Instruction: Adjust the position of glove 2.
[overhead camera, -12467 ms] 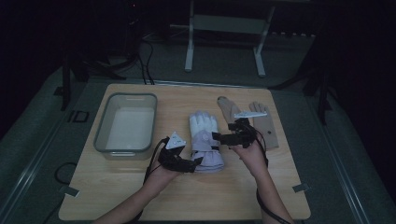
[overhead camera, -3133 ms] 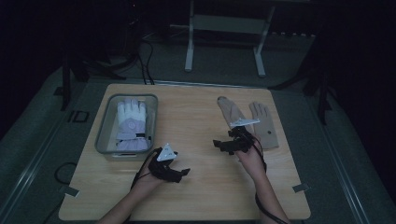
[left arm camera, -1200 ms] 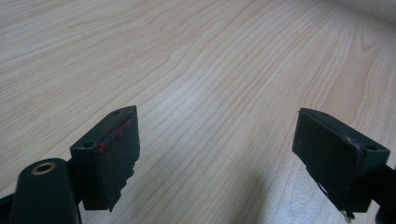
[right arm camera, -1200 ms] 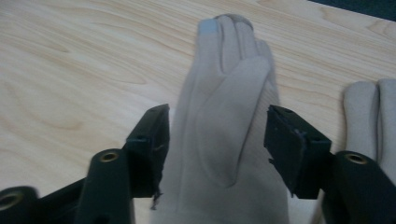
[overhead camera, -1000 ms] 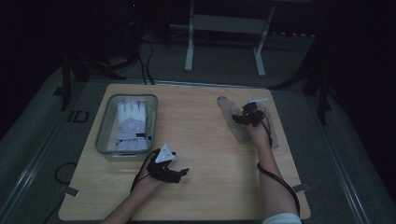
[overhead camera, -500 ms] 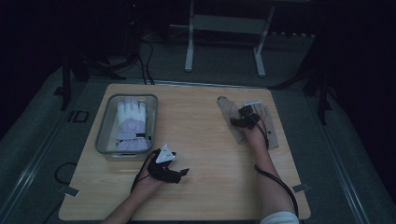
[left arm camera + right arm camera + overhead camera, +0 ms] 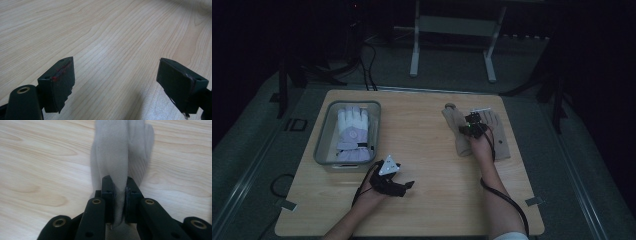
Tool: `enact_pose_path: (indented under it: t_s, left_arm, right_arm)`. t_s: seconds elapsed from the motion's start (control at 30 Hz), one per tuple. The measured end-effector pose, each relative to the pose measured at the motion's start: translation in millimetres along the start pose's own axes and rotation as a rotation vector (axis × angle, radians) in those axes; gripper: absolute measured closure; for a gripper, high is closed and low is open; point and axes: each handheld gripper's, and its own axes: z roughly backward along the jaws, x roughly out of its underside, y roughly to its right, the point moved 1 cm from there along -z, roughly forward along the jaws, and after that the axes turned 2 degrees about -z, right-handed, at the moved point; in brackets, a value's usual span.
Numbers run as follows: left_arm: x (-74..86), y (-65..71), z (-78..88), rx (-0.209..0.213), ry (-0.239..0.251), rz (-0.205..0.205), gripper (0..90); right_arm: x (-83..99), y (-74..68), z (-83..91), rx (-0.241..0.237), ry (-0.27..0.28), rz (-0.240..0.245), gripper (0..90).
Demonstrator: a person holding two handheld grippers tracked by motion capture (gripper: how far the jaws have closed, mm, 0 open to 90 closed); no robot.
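Two beige gloves lie at the table's back right, one (image 7: 458, 134) left of the other (image 7: 501, 144). My right gripper (image 7: 473, 126) sits over them; its jaws have just been closing and now pinch a raised fold of beige glove (image 7: 117, 152) between the pads, as my right gripper (image 7: 119, 195) shows in its own view. A white and lavender glove (image 7: 352, 131) lies inside the grey bin (image 7: 321, 150). My left gripper (image 7: 404, 186) rests near the front of the table, and in its own view the left gripper (image 7: 115, 77) stands open over bare wood.
The wooden table (image 7: 427, 165) has bare room in its middle and along the front. Dark floor, cables and a white stand (image 7: 452, 30) lie beyond the far edge. A cable trails from the right gripper down along the forearm.
The white glove, once on the table, now lies in the bin. The right gripper has drawn back slightly over the beige gloves and closed on a fold. The left gripper has stayed put.
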Motion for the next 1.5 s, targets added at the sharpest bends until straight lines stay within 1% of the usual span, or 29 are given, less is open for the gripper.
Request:
enact_pose_path:
  t_s: [0.13,0.2,0.27,0.33,0.4,0.43,0.5,0.57,0.6,0.67,0.77,0.87,0.9,0.93,0.97,1.03,1.07,1.1,1.13,1.17,1.2,1.23,1.3,1.37,1.4,1.43,1.47,1.5]
  left_arm:
    - [0.0,0.5,-0.2,-0.003,0.002,0.001,15.6]
    - [0.0,0.3,-0.2,-0.005,-0.001,0.001,15.5]
    - [0.1,-0.2,0.2,-0.004,0.001,0.007,15.5]
    - [0.2,-1.1,0.5,-0.003,0.005,0.009,15.5]
    - [0.3,-0.6,0.6,-0.003,0.008,0.010,15.5]
    - [0.3,-0.3,0.7,-0.005,0.006,0.005,15.5]
    - [0.2,0.4,0.5,-0.009,0.003,-0.002,15.5]
    - [0.1,0.5,0.1,-0.009,0.002,-0.001,15.5]
    - [0.1,0.3,0.1,-0.009,0.002,0.000,15.5]
    - [0.1,0.1,0.1,-0.008,0.002,0.006,15.5]
    - [0.1,0.5,-0.1,-0.009,0.001,0.000,15.5]
    - [0.1,1.0,0.1,-0.010,0.000,-0.005,15.5]
    - [0.1,1.1,0.1,-0.011,0.002,-0.005,15.5]
    - [0.1,1.1,0.2,-0.011,0.002,-0.005,15.5]
    - [0.1,1.2,0.3,-0.012,0.002,-0.006,15.5]
    - [0.1,1.6,0.5,-0.012,0.002,-0.010,15.5]
    - [0.1,1.7,0.5,-0.012,0.001,-0.013,15.6]
    - [0.1,2.0,0.4,-0.011,0.003,-0.013,15.6]
    - [0.2,2.0,0.4,-0.012,0.003,-0.015,15.5]
    - [0.2,2.0,0.3,-0.012,0.003,-0.015,15.5]
    - [0.1,1.7,0.4,-0.010,0.000,-0.015,15.5]
    - [0.1,1.6,0.4,-0.010,-0.001,-0.013,15.5]
    - [0.0,1.4,0.1,-0.009,-0.003,-0.011,15.6]
    - [0.0,1.6,0.3,-0.007,-0.002,-0.013,15.5]
    - [0.1,1.7,0.4,-0.006,-0.002,-0.015,15.5]
    - [0.1,1.9,0.3,-0.007,-0.001,-0.017,15.5]
    - [0.0,2.0,0.2,-0.008,-0.002,-0.018,15.5]
    - [0.0,2.1,0.1,-0.008,-0.003,-0.019,15.5]
  right_arm:
    - [2.6,-14.8,11.6,-0.019,0.046,-0.018,81.3]
    - [2.8,-20.7,18.8,-0.012,0.070,-0.043,81.3]
    - [3.4,-27.3,26.6,-0.035,0.098,-0.063,81.3]
    - [4.2,-34.9,33.2,-0.038,0.115,-0.059,81.3]
    - [4.8,-41.3,39.1,-0.050,0.128,-0.069,81.3]
    - [5.2,-44.5,42.4,-0.038,0.135,-0.067,81.3]
    - [6.6,-49.6,49.0,-0.042,0.146,-0.097,81.2]
    - [9.3,-57.0,55.6,-0.028,0.157,-0.111,81.2]
    - [11.3,-60.6,58.4,-0.028,0.165,-0.119,81.2]
    - [14.8,-67.8,64.5,-0.051,0.180,-0.148,81.2]
    - [19.5,-82.0,73.9,-0.037,0.210,-0.145,81.2]
    - [22.8,-93.8,78.4,-0.027,0.232,-0.165,81.2]
    - [24.2,-97.3,78.8,-0.026,0.238,-0.179,81.2]
    - [25.7,-100.5,78.3,-0.022,0.245,-0.189,81.2]
    - [27.3,-103.7,76.8,-0.028,0.248,-0.192,81.2]
    - [32.0,-109.7,71.3,-0.010,0.245,-0.198,81.2]
    - [34.7,-111.7,66.8,-0.005,0.237,-0.198,81.2]
    - [38.2,-113.9,60.2,-0.016,0.220,-0.207,81.1]
    - [40.5,-115.1,56.1,-0.010,0.213,-0.206,81.2]
    - [43.7,-115.7,50.3,-0.007,0.198,-0.208,81.2]
    - [46.8,-116.2,44.3,-0.018,0.182,-0.216,81.1]
    - [49.6,-117.5,38.4,-0.008,0.168,-0.215,81.0]
    - [55.8,-118.9,26.1,-0.011,0.138,-0.230,80.6]
    - [60.4,-119.7,18.1,0.013,0.122,-0.217,79.4]
    - [63.1,-118.9,14.6,-0.007,0.115,-0.245,78.6]
    - [65.1,-120.3,12.5,-0.011,0.112,-0.247,77.7]
    - [65.6,-123.0,11.9,0.003,0.118,-0.216,75.4]
    - [65.3,-125.1,12.2,0.002,0.118,-0.213,73.4]
